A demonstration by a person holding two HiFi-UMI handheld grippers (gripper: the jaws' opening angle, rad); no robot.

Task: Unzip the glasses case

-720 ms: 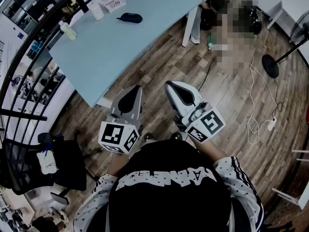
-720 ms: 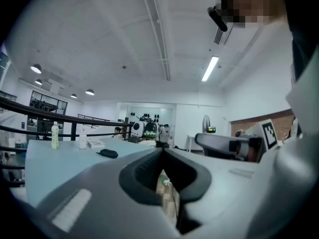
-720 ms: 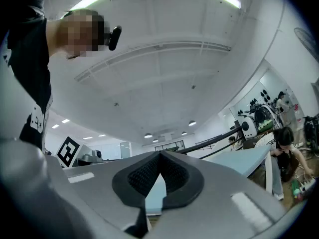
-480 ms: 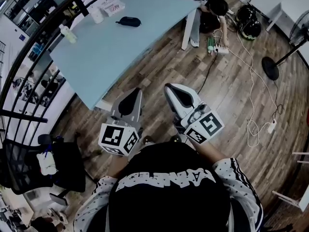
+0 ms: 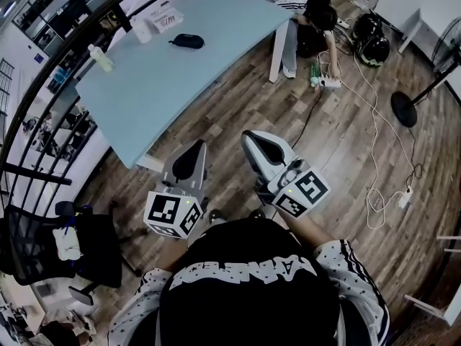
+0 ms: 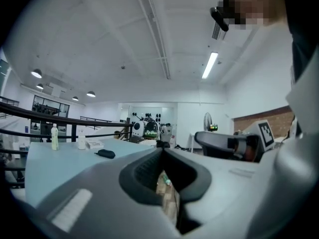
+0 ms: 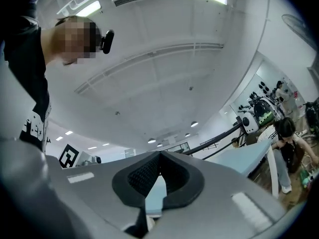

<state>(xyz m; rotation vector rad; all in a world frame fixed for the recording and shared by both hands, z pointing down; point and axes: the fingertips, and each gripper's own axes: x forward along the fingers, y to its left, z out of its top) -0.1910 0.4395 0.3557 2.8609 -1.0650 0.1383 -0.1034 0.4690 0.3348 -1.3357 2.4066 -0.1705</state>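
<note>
A dark oval glasses case point(image 5: 186, 41) lies far off on the pale blue table point(image 5: 180, 71), also small in the left gripper view point(image 6: 106, 154). Both grippers hang over the wooden floor, well short of the table. My left gripper point(image 5: 197, 147) has its jaws together with nothing between them; in its own view point(image 6: 162, 151) the tips meet. My right gripper point(image 5: 251, 137) is likewise shut and empty, tilted upward so its own view point(image 7: 160, 154) looks mostly at the ceiling.
On the table's far end stand a bottle point(image 5: 101, 57), a white cup point(image 5: 141, 29) and a printed box point(image 5: 165, 19). A black railing point(image 5: 43, 85) runs along the left. A floor fan point(image 5: 410, 96), cables point(image 5: 382, 186) and a crouching person point(image 5: 317, 9) are to the right.
The view has shifted slightly; the table and case sit a little further up and left in the head view. Both grippers stayed shut and close to the body.
</note>
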